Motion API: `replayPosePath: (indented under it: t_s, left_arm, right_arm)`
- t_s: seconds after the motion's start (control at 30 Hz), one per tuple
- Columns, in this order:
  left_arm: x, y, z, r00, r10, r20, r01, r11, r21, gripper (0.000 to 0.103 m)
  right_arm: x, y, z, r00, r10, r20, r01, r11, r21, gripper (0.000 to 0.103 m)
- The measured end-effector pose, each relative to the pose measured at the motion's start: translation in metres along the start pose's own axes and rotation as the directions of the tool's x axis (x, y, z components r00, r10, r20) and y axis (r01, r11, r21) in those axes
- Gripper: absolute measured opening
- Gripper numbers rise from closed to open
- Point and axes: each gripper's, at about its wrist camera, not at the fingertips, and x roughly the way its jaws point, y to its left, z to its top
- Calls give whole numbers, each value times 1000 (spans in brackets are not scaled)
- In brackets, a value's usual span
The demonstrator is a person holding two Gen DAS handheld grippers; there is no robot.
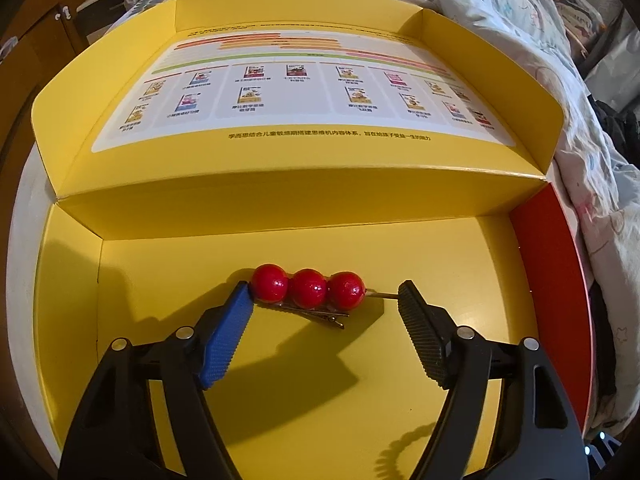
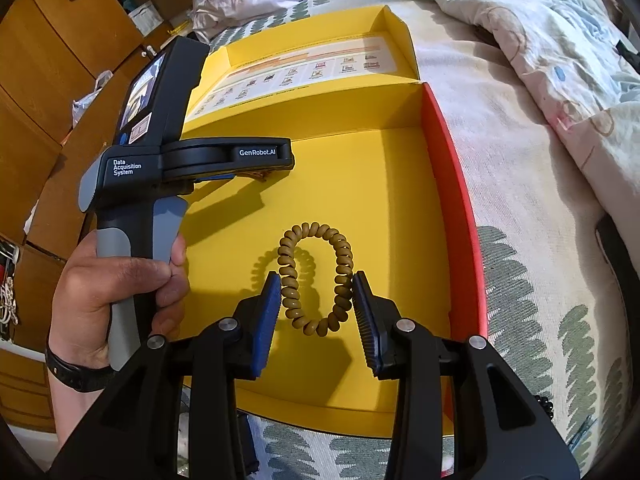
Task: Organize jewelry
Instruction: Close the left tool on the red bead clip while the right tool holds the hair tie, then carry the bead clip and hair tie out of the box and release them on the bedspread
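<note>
A hair clip with three red balls (image 1: 308, 288) on a thin stick and a metal clasp lies on the floor of the yellow box (image 1: 440, 256). My left gripper (image 1: 324, 292) straddles it lengthwise, jaws wide; the blue pad (image 1: 228, 336) sits against the left ball and the black pad's tip is at the stick's end. In the right wrist view my right gripper (image 2: 317, 278) is shut on a tan spiral coil bracelet (image 2: 316, 280), held a little above the box floor (image 2: 380, 184), its shadow to the left. A hand (image 2: 120, 288) holds the left gripper's body (image 2: 224, 156) there.
The box's open lid (image 1: 304, 96) with a printed chart lies flat beyond the tray. A red side wall (image 1: 540, 248) borders the tray on the right. The box rests on a leaf-patterned bed sheet (image 2: 520, 280) with a rumpled quilt (image 2: 520, 20) behind; wooden cabinets (image 2: 48, 60) stand left.
</note>
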Motion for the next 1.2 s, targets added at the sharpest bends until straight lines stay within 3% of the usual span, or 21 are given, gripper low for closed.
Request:
replayPosePath:
  t_s: [0.47, 0.7, 0.9, 1.2]
  left_arm:
    - [-52, 14, -10, 999, -24, 43, 24, 1000, -7, 74]
    - [-92, 10, -25, 998, -27, 59, 27, 1000, 10, 74]
    - [-144, 9, -70, 997, -25, 69, 21, 998, 53, 74]
    - [-208, 13, -165, 998, 3, 70, -11, 994, 110, 74]
  right_arm:
    - [-13, -6, 0, 1000, 6, 17, -6, 1000, 1, 38]
    - [-51, -11, -9, 998, 25, 59, -26, 1000, 6, 38]
    - [-102, -24, -32, 992, 40, 123, -44, 999, 23, 38]
    - [-144, -68, -77, 988, 29, 151, -43, 995, 90, 38]
